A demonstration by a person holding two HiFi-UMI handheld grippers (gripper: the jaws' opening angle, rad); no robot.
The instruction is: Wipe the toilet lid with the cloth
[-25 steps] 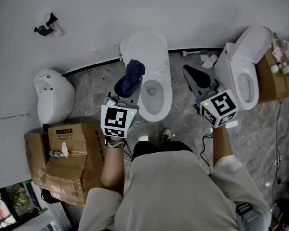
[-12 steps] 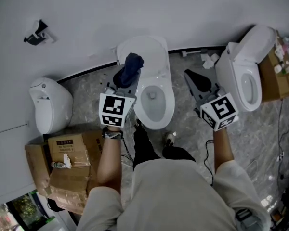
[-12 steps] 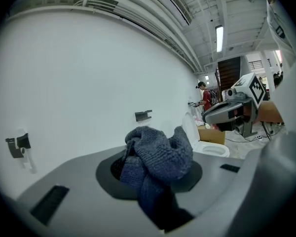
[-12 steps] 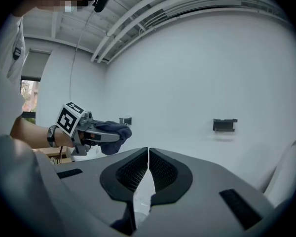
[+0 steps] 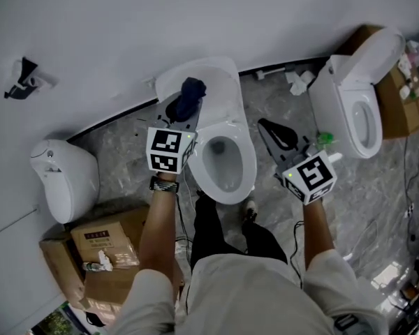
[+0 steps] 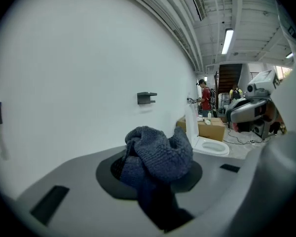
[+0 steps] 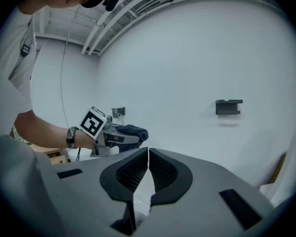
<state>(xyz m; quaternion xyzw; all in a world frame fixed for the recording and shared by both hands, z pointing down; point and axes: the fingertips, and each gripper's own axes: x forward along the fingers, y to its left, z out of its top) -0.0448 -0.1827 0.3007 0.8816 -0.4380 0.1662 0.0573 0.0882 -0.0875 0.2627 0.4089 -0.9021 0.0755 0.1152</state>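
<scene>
At the far left a small white fixture (image 5: 63, 180) stands on the floor, with cardboard boxes (image 5: 101, 246) beside it. The left gripper (image 5: 184, 115) is clamped on a bunched dark blue cloth (image 5: 189, 94) (knitted, by its texture) and holds it in front of the left part of the raised toilet lid (image 5: 213, 75). Whether cloth and lid touch cannot be told. The bowl (image 5: 250, 169) below stands uncovered. Farther right, the right gripper (image 7: 148, 157) has its jaws pressed together on nothing, above the floor between this toilet and a second toilet (image 5: 353, 114).
</scene>
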